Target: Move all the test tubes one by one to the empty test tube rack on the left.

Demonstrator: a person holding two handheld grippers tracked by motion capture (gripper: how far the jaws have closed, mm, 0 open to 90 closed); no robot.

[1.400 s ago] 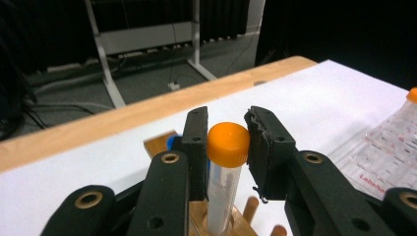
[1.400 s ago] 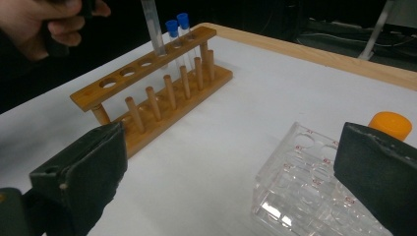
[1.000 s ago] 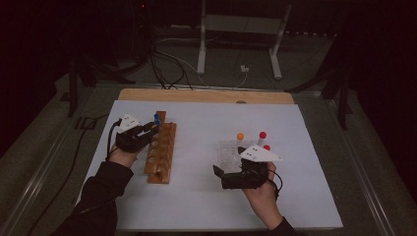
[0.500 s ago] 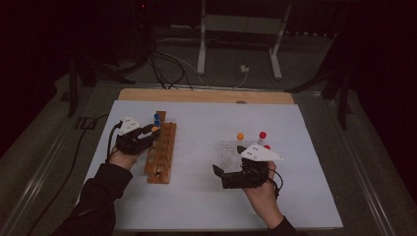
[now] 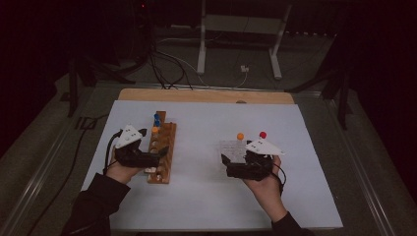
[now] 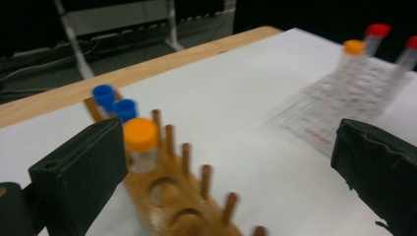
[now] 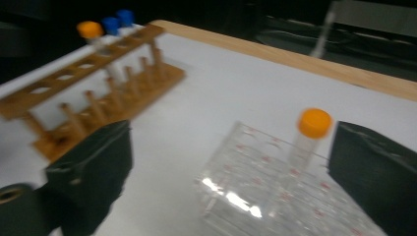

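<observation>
A wooden rack (image 5: 162, 156) (image 6: 189, 196) lies left of centre, holding two blue-capped tubes (image 6: 115, 102) and an orange-capped tube (image 5: 155, 130) (image 6: 140, 143). My left gripper (image 5: 155, 158) (image 6: 226, 147) has just been opening. Its jaws now stand wide, and the orange-capped tube stands free beside the left jaw. A clear rack (image 5: 232, 149) (image 7: 275, 187) holds an orange-capped tube (image 5: 240, 135) (image 7: 312, 132) and a red-capped one (image 5: 262, 134). My right gripper (image 5: 226, 166) (image 7: 231, 147) is open around the clear rack. Its jaws have just been closing slightly, without touching the tube.
White paper (image 5: 206, 123) covers the tabletop, with a wooden edge (image 5: 206, 96) along the far side. Cables and metal stand legs (image 5: 201, 49) lie on the dark floor beyond. Several holes of the wooden rack nearest me hold no tube.
The left gripper opened and drew back toward the person, leaving the orange-capped tube standing in the wooden rack. The right hand stayed over the clear rack.
</observation>
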